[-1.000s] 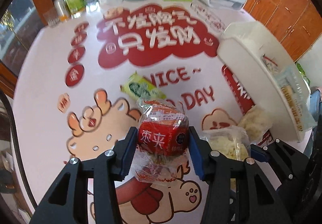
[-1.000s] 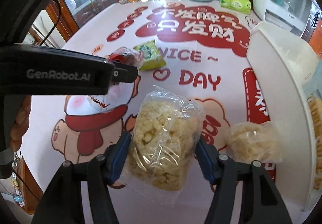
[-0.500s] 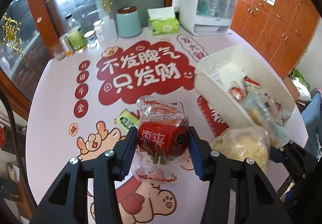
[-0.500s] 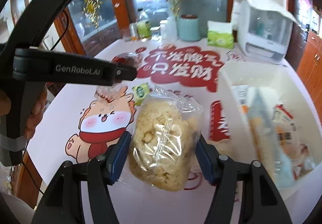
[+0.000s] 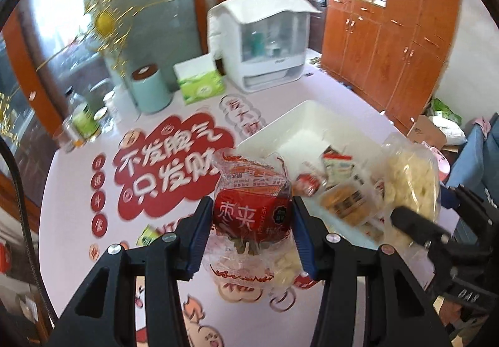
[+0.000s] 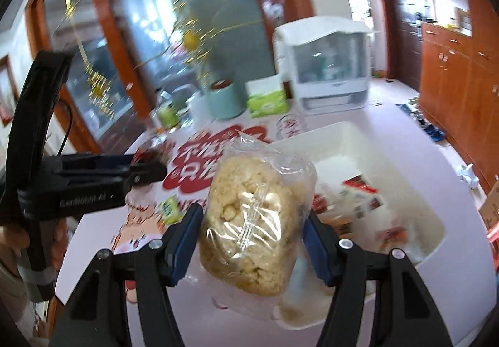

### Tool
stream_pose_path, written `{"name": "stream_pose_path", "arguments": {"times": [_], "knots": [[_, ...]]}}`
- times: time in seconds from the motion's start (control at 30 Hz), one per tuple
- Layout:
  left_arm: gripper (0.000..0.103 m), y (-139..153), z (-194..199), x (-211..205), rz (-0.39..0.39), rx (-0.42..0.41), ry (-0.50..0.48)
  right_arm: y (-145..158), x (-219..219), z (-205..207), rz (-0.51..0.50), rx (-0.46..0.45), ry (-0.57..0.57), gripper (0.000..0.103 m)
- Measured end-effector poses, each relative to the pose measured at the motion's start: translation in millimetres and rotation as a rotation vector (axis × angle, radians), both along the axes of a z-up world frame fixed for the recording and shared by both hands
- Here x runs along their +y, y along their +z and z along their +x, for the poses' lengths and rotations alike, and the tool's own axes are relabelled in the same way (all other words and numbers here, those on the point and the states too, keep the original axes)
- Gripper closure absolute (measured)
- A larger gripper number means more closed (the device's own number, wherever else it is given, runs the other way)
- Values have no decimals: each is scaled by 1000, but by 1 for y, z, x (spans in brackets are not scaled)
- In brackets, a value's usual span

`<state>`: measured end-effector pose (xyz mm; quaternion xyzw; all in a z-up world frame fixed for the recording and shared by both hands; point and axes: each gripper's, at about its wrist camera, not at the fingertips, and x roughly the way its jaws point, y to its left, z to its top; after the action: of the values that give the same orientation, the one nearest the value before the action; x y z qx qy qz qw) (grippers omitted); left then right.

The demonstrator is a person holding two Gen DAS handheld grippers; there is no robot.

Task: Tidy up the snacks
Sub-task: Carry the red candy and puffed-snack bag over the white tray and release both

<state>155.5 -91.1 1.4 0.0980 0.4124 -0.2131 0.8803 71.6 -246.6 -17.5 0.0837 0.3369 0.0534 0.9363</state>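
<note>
Both packs are now up off the surface (image 5: 78, 178) and carried toward the white bin (image 6: 414, 178), which a second ago sat off to the side. Left tongs (image 5: 252, 222) clamp the red snack pack (image 5: 252, 216); right tongs (image 6: 251, 241) clamp the clear bag of pale puffed snack (image 6: 252, 222). Bin already holds several packets. A green packet (image 6: 170, 208) is left on the surface. Next looks like the drop.

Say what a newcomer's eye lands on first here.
Two held snacks fill the foreground: the left gripper clamps a red packet, and the right gripper clamps a clear bag of pale crumbly pieces. Behind them, a white bin with more packets sits on the right of the pink tablecloth with its big red lettering.
</note>
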Motion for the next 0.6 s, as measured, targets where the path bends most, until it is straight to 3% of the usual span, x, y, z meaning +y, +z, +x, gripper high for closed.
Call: {"name": "stream_pose_path", "arguments": {"times": [0.3, 0.6], "knots": [[55, 5, 17, -63, 8, -9, -73, 8, -66, 1, -8, 8, -162, 40], [55, -13, 43, -118, 59, 19, -108, 10, -101, 23, 34, 39, -223, 40]]}}
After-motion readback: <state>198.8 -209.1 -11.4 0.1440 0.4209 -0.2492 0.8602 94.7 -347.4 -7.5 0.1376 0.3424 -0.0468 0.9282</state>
